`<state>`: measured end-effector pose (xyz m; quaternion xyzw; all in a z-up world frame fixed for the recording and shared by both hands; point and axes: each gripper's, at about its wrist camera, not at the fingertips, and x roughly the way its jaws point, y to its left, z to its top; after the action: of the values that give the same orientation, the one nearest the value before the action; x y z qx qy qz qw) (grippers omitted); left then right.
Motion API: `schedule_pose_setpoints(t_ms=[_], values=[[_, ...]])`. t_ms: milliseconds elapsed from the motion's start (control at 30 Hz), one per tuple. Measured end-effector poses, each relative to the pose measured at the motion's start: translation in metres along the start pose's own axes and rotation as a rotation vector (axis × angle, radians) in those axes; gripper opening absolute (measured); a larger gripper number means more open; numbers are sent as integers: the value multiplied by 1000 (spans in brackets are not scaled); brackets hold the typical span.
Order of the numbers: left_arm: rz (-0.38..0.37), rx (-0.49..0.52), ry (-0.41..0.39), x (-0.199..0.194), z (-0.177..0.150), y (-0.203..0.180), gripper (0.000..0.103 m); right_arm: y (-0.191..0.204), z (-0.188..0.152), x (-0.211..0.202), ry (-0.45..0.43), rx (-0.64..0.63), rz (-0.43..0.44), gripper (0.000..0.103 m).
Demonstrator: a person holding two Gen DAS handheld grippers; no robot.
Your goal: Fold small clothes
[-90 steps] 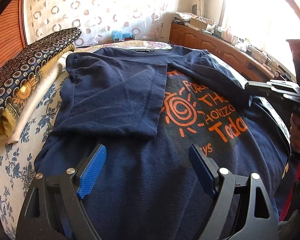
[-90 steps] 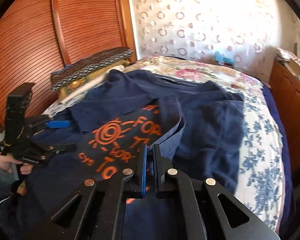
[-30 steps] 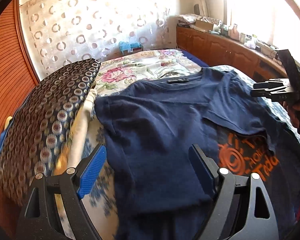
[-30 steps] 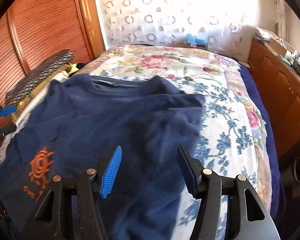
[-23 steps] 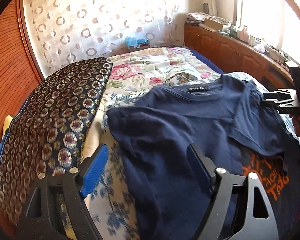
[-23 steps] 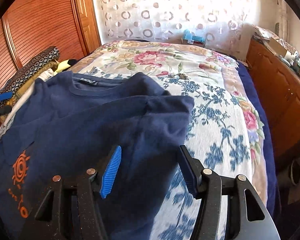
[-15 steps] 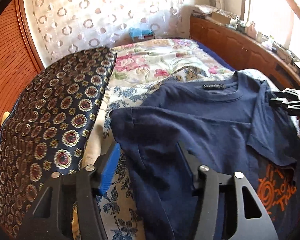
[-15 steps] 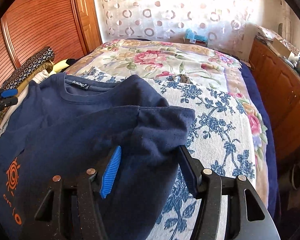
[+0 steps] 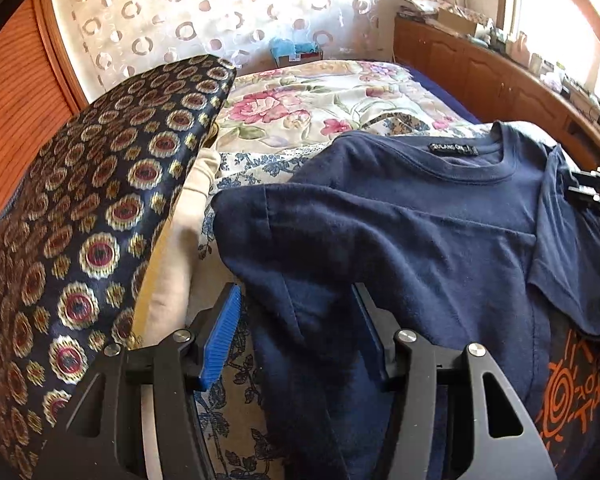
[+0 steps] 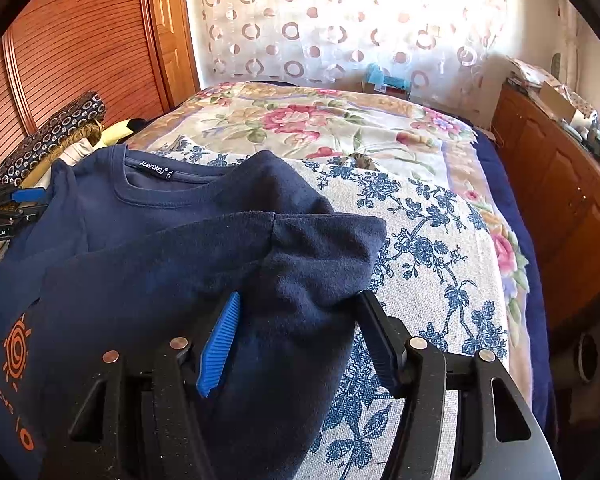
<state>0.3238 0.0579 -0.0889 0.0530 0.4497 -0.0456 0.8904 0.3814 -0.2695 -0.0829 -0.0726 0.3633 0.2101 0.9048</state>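
Note:
A navy T-shirt point(image 9: 420, 220) with an orange sun print point(image 9: 572, 392) lies on the bed, both sides folded inward and the collar at the far end. My left gripper point(image 9: 292, 332) stands half open, straddling the shirt's left folded edge near the shoulder. Its blue pad point(image 9: 220, 336) is just clear of the cloth. In the right wrist view the same shirt point(image 10: 160, 264) bulges at its right shoulder fold between the fingers of my right gripper point(image 10: 298, 340), which is open. Each gripper shows at the edge of the other's view: the right gripper point(image 9: 596, 196) and the left gripper point(image 10: 12, 204).
A dark cushion with round patterns point(image 9: 92, 208) rests on cream and yellow bedding along the shirt's left side. The floral bedspread point(image 10: 420, 216) stretches beyond and to the right of the shirt. A wooden cabinet point(image 10: 560, 184) runs along the bed's right side, and a slatted wooden door point(image 10: 80, 40) stands at the left.
Both grippers have moved up the shirt to its shoulder folds. The left jaws have narrowed around the left edge. The right gripper, shut three seconds ago, now stands open.

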Motion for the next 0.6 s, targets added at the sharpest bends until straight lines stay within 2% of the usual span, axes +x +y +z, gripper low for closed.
schedule_pose_setpoints(t_ms=[33,100,133,200,300,500,600], values=[[-12,-15,-2,-1,-2,3,55,0,0,0,0,-2,-2,63],[-63,-56,-1,-1,-4,7,43,0,0,-1,1,-1,0,64],[-57,-60,-1,-1,-4,7,40,0,0,-1,1,1,1,64],[-56,-54,-3,-4,-5,7,22,-1,0,-1,1,0,0,64],[-59,-42,-4,-6,-4,4,10,-1,0,-1,2,-2,-2,66],[-72,-38,-45,-18,-2,3,8,-3,1,-1,2,-3,-3,67],[-74,-38,-40,-20,-1,4,8,-4,1,-1,2,2,0,67]])
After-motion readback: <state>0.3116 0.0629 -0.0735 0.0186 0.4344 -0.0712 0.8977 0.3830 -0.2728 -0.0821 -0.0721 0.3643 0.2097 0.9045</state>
